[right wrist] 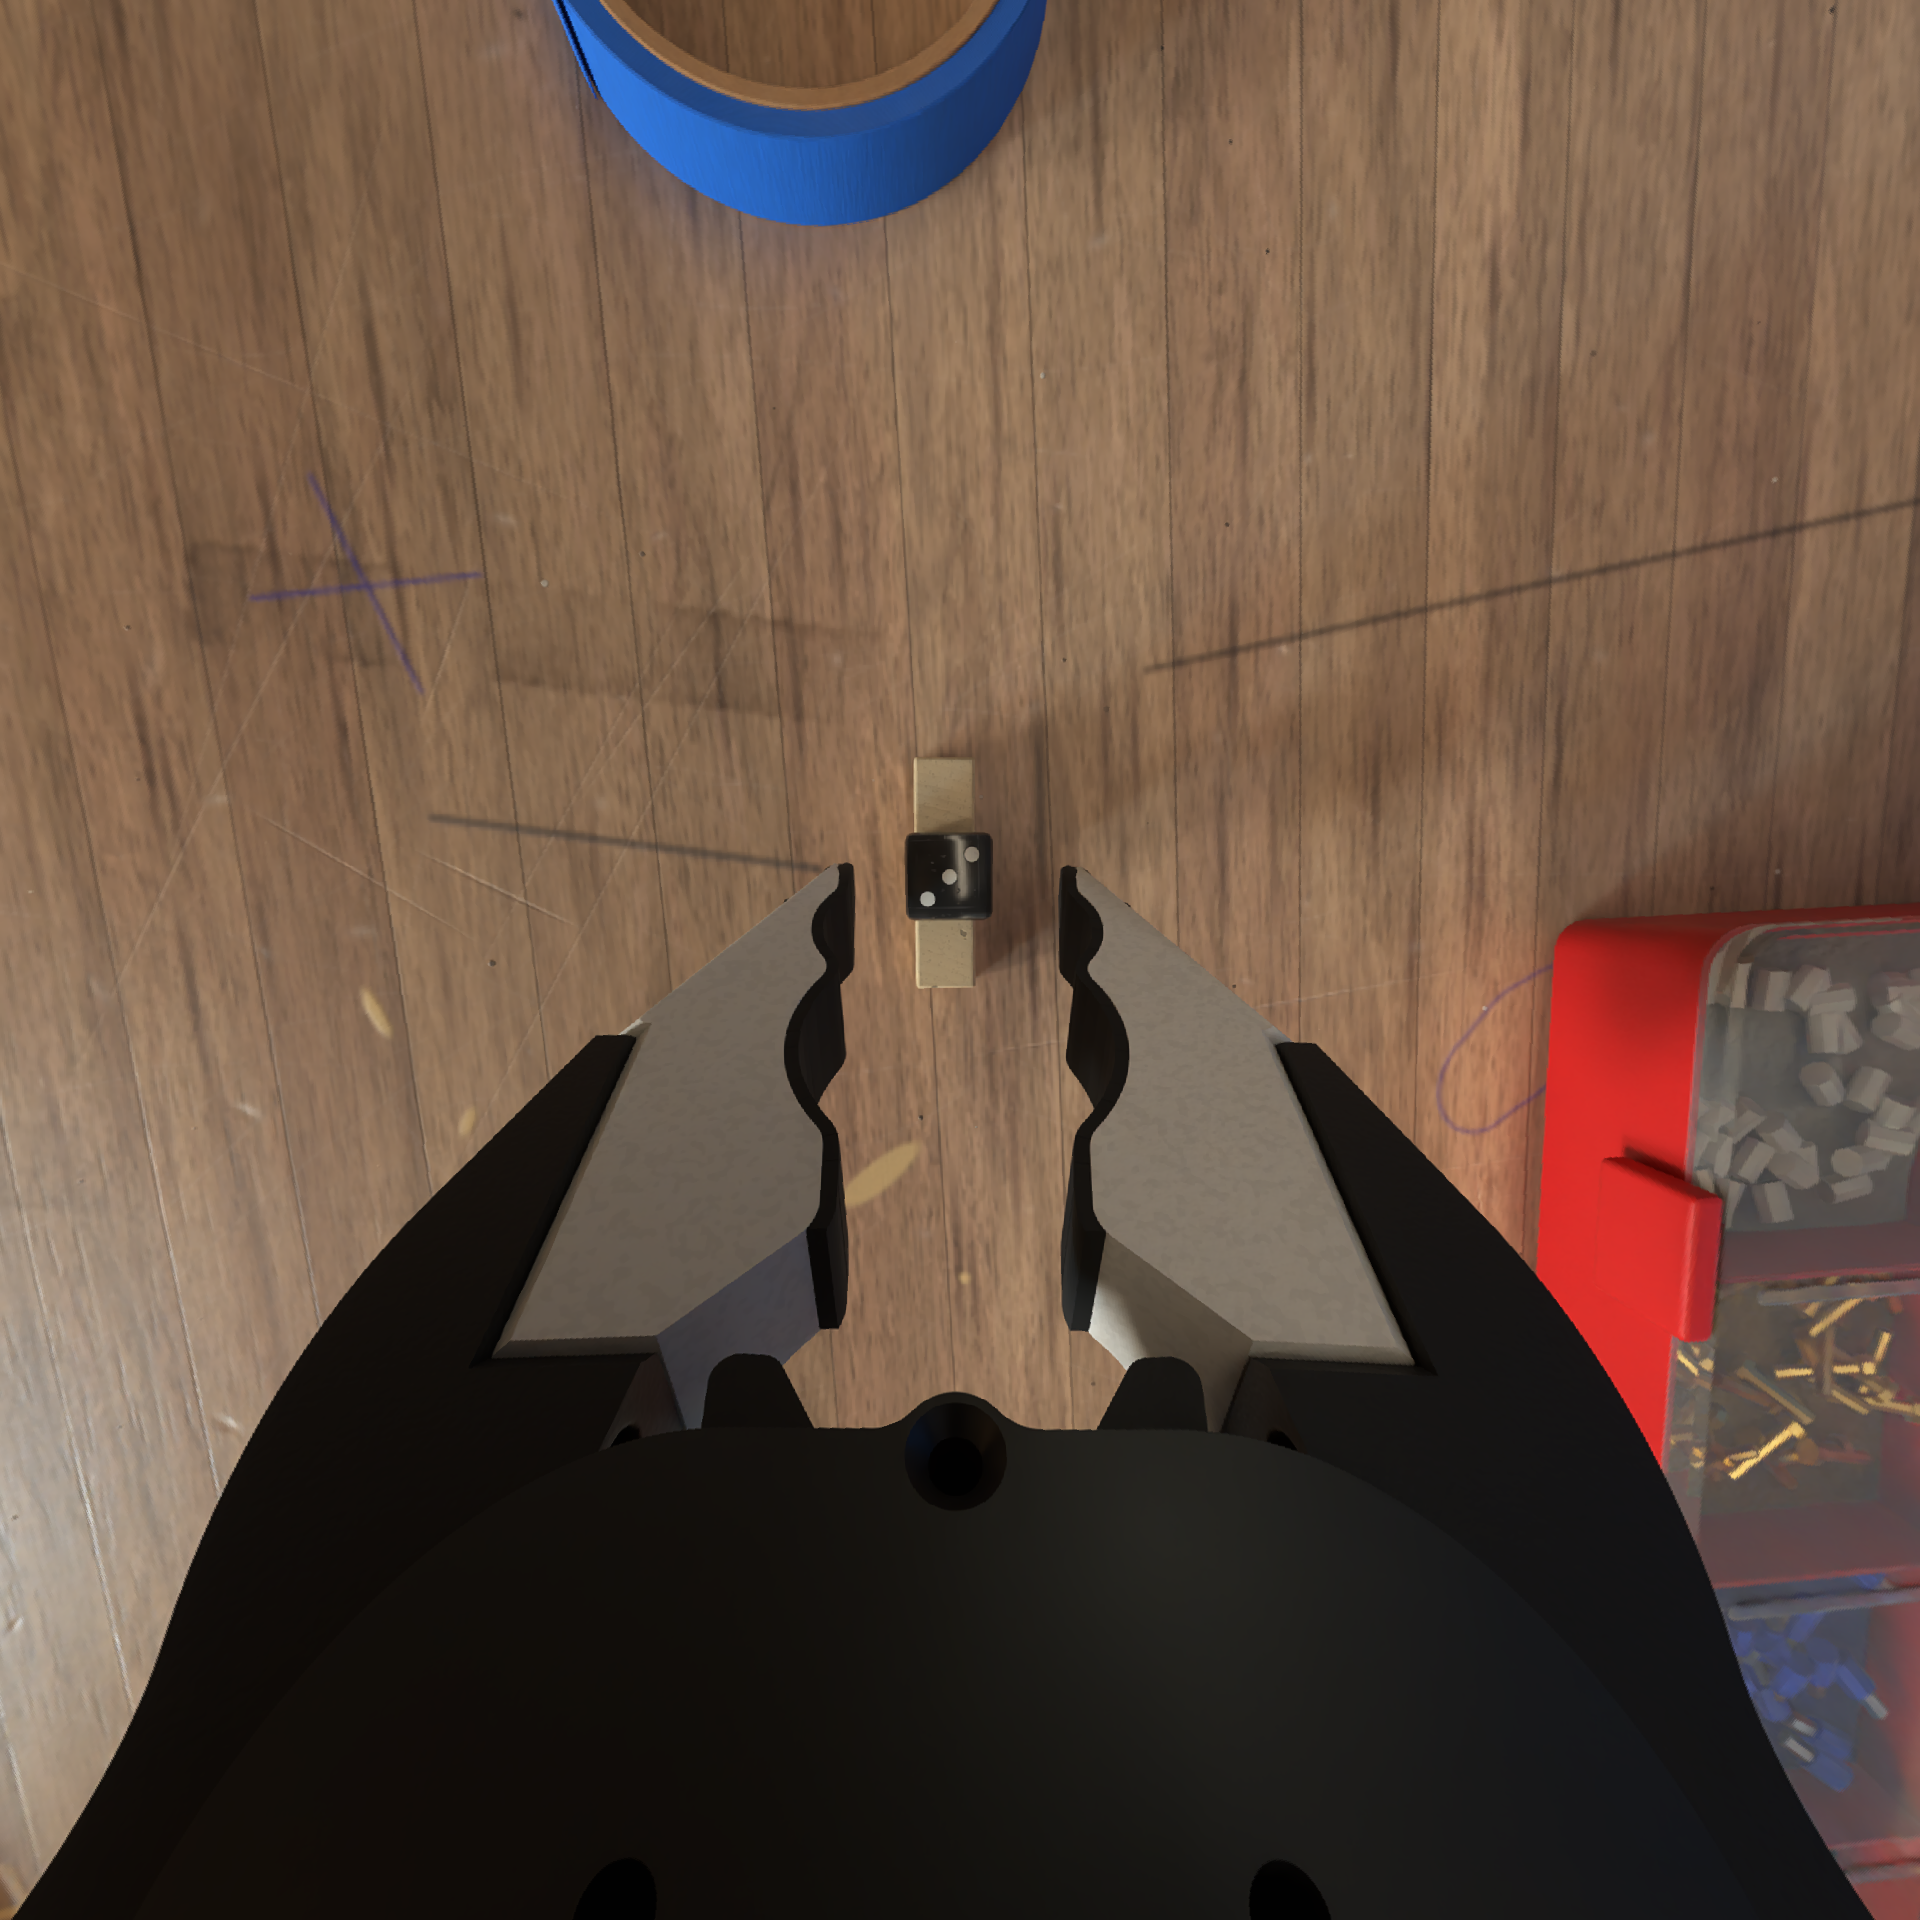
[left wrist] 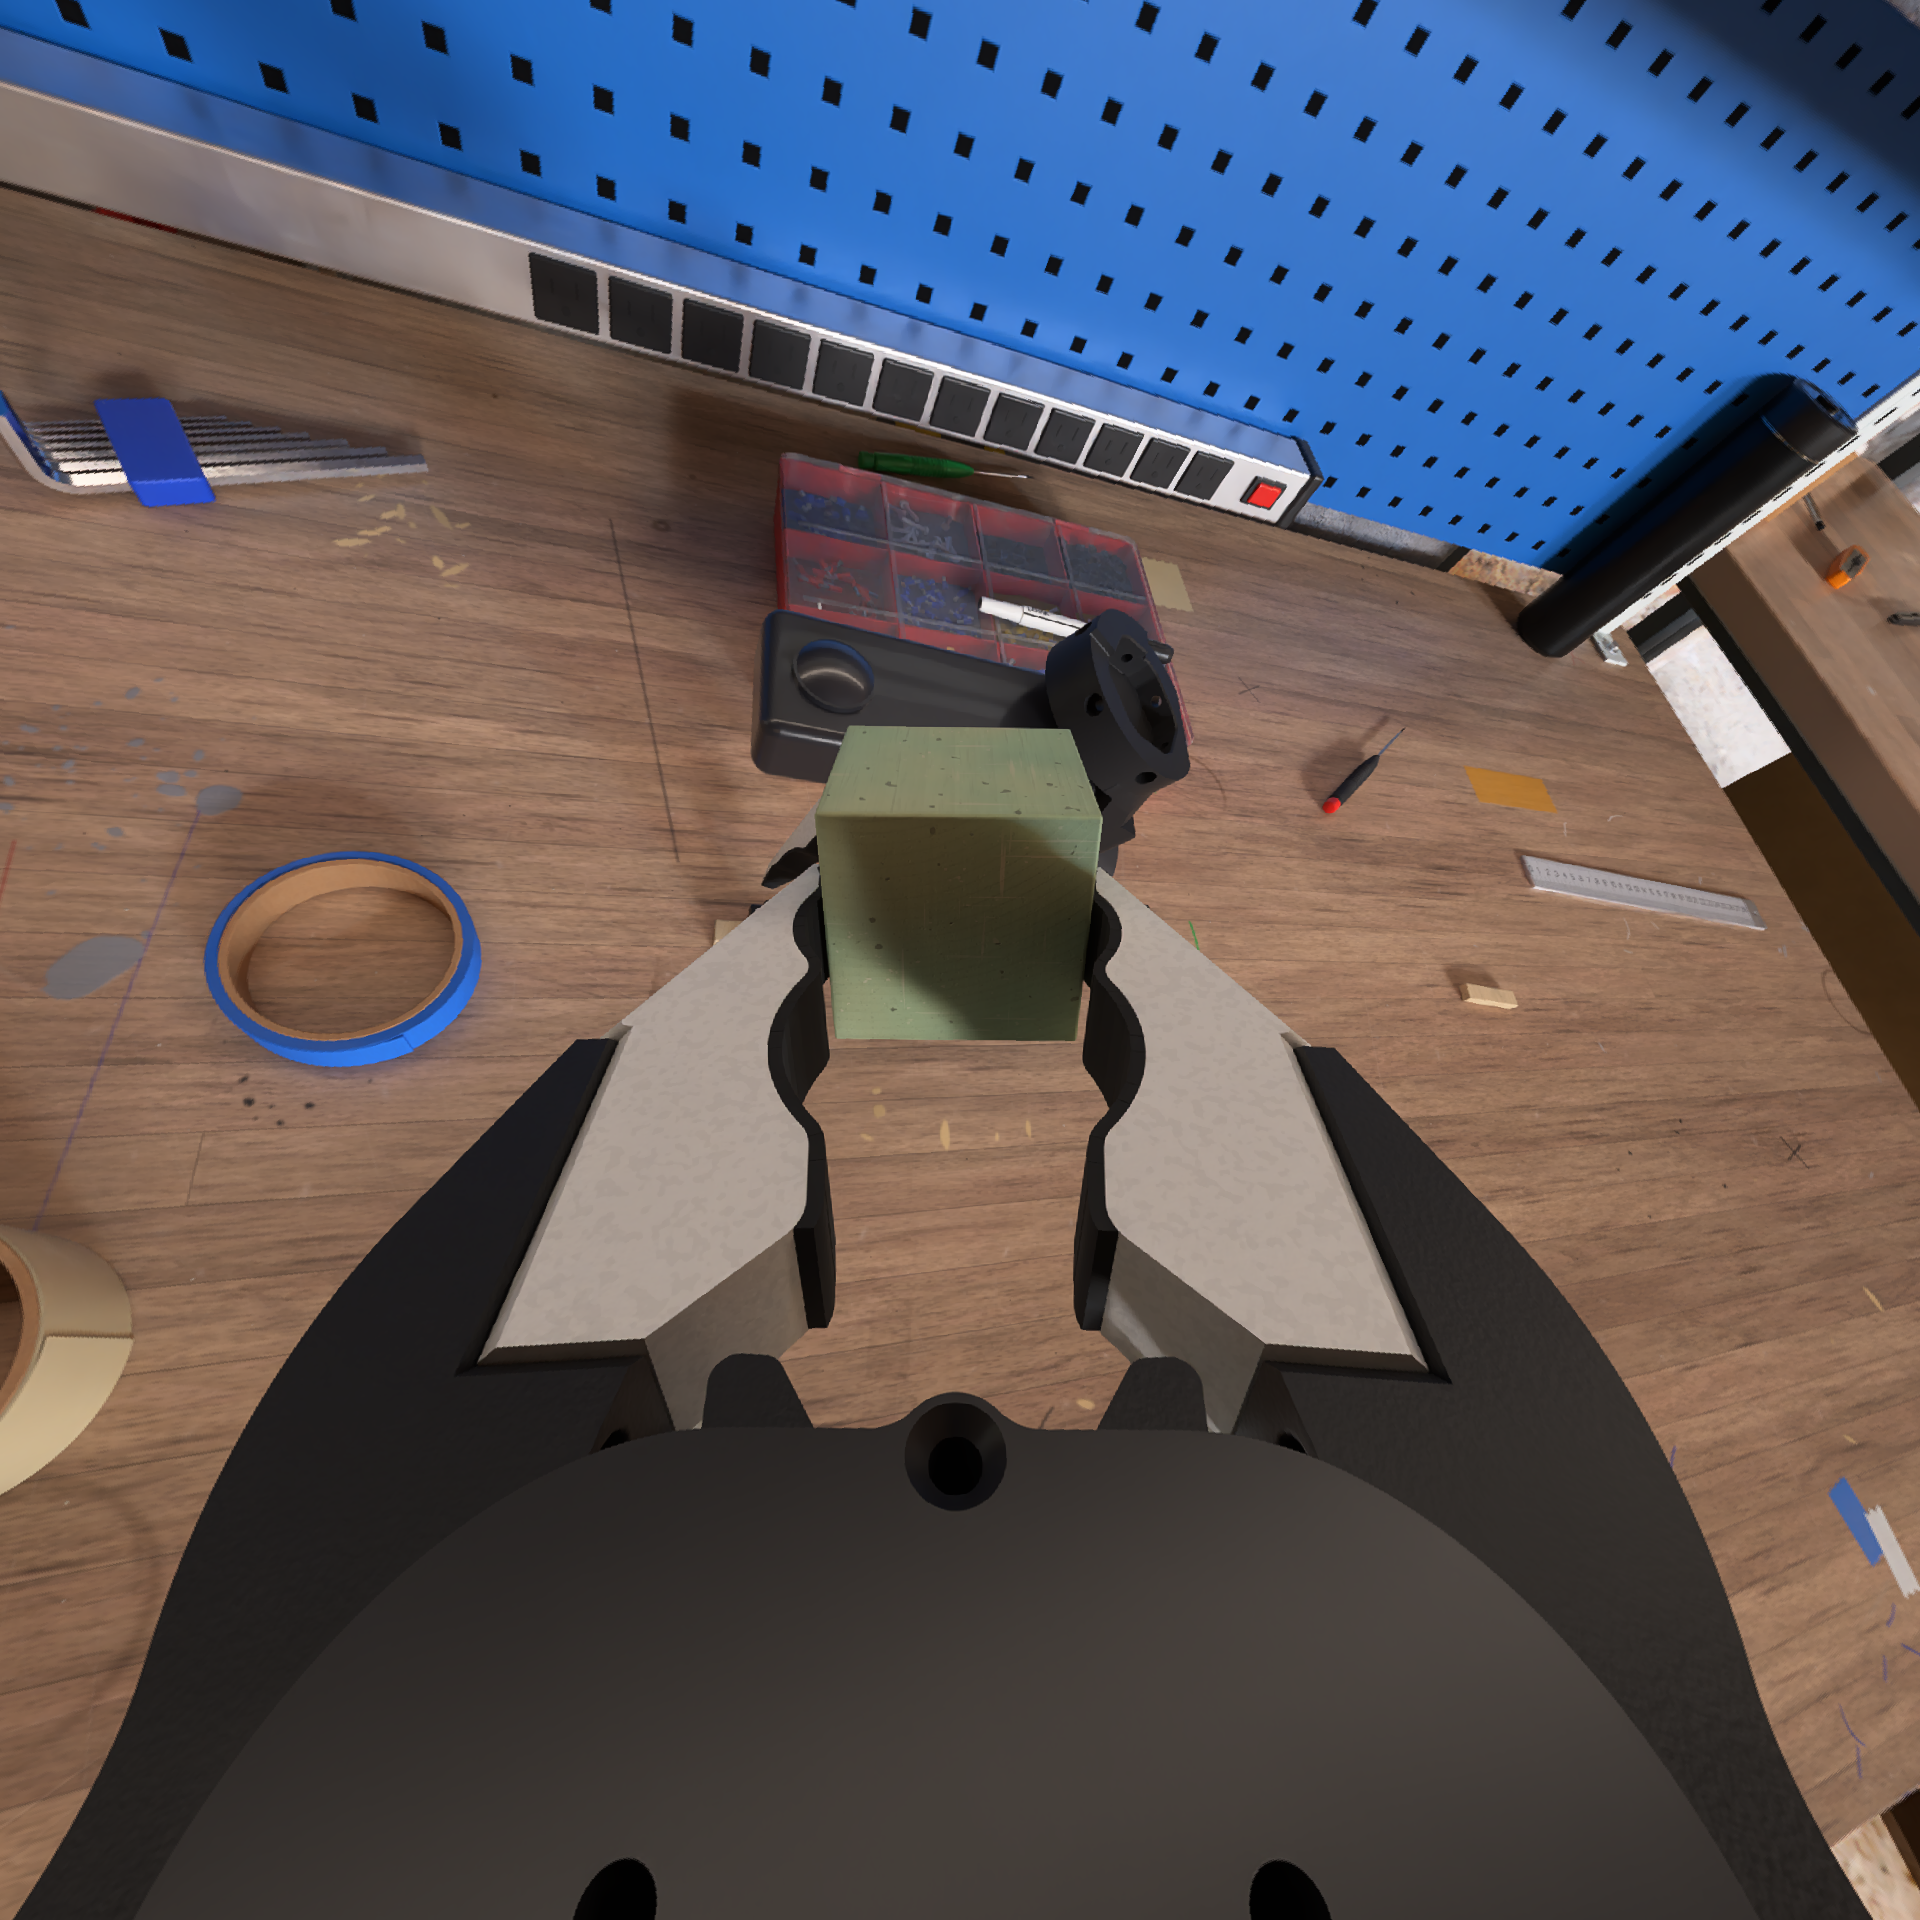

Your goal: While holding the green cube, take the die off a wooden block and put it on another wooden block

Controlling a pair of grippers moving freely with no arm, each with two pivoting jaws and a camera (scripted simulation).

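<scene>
My left gripper (left wrist: 956, 914) is shut on the green cube (left wrist: 956, 883) and holds it above the wooden bench. The right gripper shows beyond the cube as a dark body (left wrist: 1117, 717), pointing down. In the right wrist view a black die (right wrist: 948, 876) with white pips sits on a small pale wooden block (right wrist: 943, 961) lying flat on the bench. My right gripper (right wrist: 956, 883) is open above it, with a fingertip either side of the die and not touching it. Another small wooden block (left wrist: 1488, 994) lies on the bench to the right in the left wrist view.
A blue tape roll (left wrist: 343, 956) (right wrist: 810, 125) lies left of the work area. A red parts organiser (left wrist: 966, 556) (right wrist: 1766, 1299), a black case (left wrist: 883, 696), a power strip (left wrist: 904, 384), a steel ruler (left wrist: 1642, 891), a small red-tipped screwdriver (left wrist: 1361, 774) and a beige tape roll (left wrist: 52, 1351) are on the bench. A blue pegboard (left wrist: 1143, 156) stands behind.
</scene>
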